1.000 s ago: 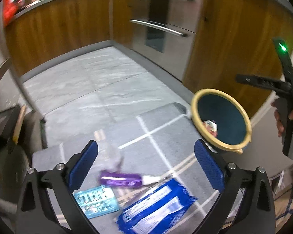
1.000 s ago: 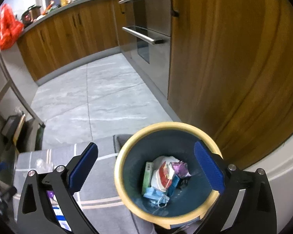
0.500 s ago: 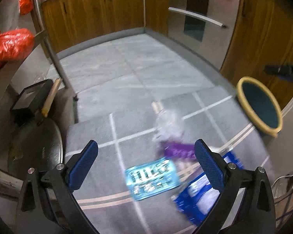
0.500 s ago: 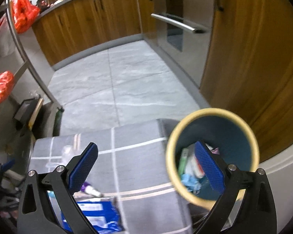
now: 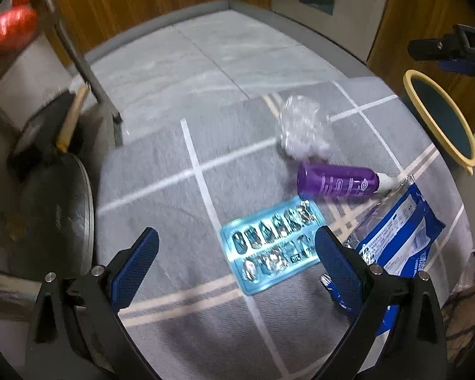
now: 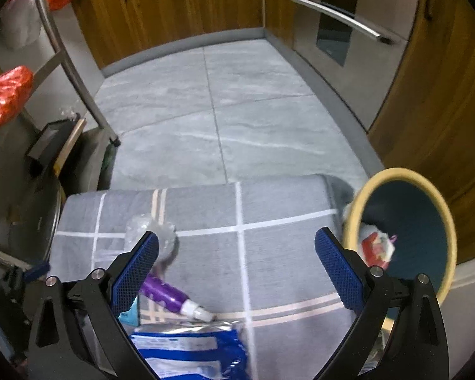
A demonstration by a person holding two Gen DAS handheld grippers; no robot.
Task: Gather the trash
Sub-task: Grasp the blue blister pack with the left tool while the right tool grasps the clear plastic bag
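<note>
Trash lies on a grey checked mat (image 5: 180, 196): a crumpled clear plastic wrap (image 5: 300, 126), a purple tube (image 5: 338, 183), a light-blue blister pack (image 5: 274, 248) and a blue-and-white pouch (image 5: 402, 240). My left gripper (image 5: 236, 266) hangs open over the mat, with the blister pack just ahead near its right finger. My right gripper (image 6: 236, 262) is open and empty above the mat (image 6: 285, 253); the wrap (image 6: 148, 228), tube (image 6: 167, 297) and pouch (image 6: 186, 351) lie at its lower left. The yellow-rimmed teal bin (image 6: 405, 234) with trash inside stands to its right, also seen in the left view as the bin (image 5: 440, 117).
Grey floor tiles (image 6: 237, 110) stretch ahead to wooden cabinets (image 6: 161, 9) and a steel oven front (image 6: 348, 31). A metal rack leg (image 6: 76, 76), a round metal lid (image 5: 57, 218) and red bags (image 6: 6, 95) crowd the left side.
Both grippers swung left, away from the bin and over the mat. The left one came lower and closer to the blister pack. The bin slid to the right edge of both views.
</note>
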